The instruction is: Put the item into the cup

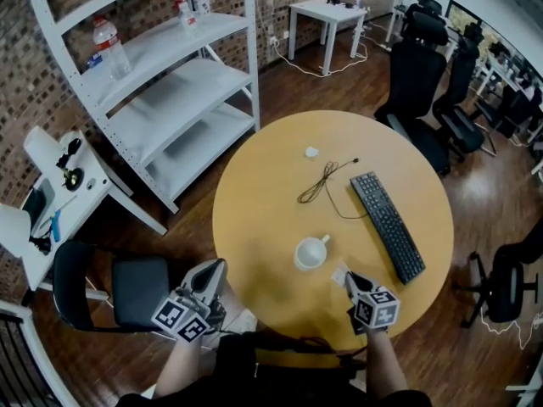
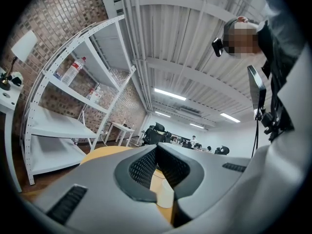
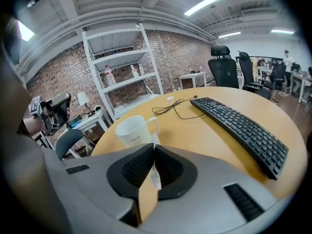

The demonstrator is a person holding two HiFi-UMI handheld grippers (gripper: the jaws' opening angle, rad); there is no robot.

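Observation:
A white cup (image 1: 310, 253) with its handle to the right stands on the round wooden table (image 1: 271, 185), near the front. My right gripper (image 1: 346, 278) is just right of the cup and close to the table top, shut on a thin white slip, the item (image 1: 339, 273). In the right gripper view the item (image 3: 155, 173) is pinched edge-on between the pads of the right gripper (image 3: 153, 147), with the cup (image 3: 132, 130) standing just beyond the tips. My left gripper (image 1: 214, 270) hangs at the table's left front edge. Seen along the left gripper (image 2: 156, 147), its jaws meet with nothing between them.
A black keyboard (image 1: 388, 225) lies at the right of the table, a black cable (image 1: 321, 182) and a small white object (image 1: 311, 152) further back. A white shelf unit (image 1: 170, 83) stands at the left, a dark chair (image 1: 110, 291) by the left gripper, office chairs (image 1: 424, 75) beyond.

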